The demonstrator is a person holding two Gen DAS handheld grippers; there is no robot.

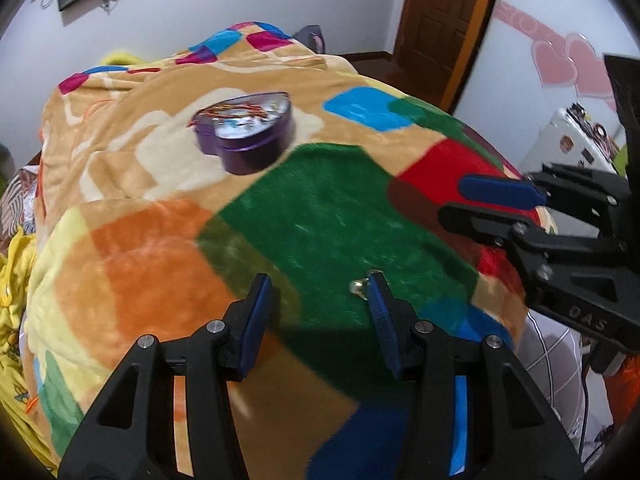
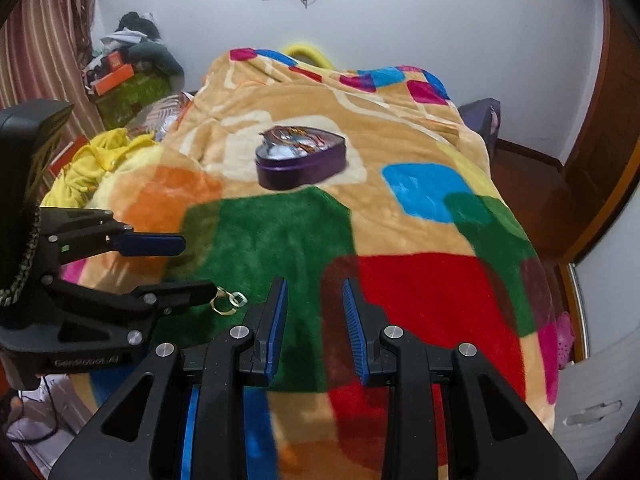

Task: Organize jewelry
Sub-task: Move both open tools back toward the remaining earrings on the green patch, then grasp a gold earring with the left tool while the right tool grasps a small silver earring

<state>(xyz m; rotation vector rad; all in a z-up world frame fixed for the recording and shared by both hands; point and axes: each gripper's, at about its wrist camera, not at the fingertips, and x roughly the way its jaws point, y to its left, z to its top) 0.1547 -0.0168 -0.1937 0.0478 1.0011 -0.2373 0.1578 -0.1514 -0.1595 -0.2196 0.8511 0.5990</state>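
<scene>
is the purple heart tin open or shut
Shut: the purple heart tin has its decorated lid seated flush all round, sitting flat on the blanket.

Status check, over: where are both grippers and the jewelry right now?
Left gripper open, gold ring beside its finger on the blanket. Right gripper open, empty. Purple tin shut, further back. Nothing blocking.

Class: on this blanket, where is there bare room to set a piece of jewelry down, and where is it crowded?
Free: the green patch between the tin and the grippers, and the red patch beside it. Crowded: near the rings, where the left gripper hovers.
</scene>
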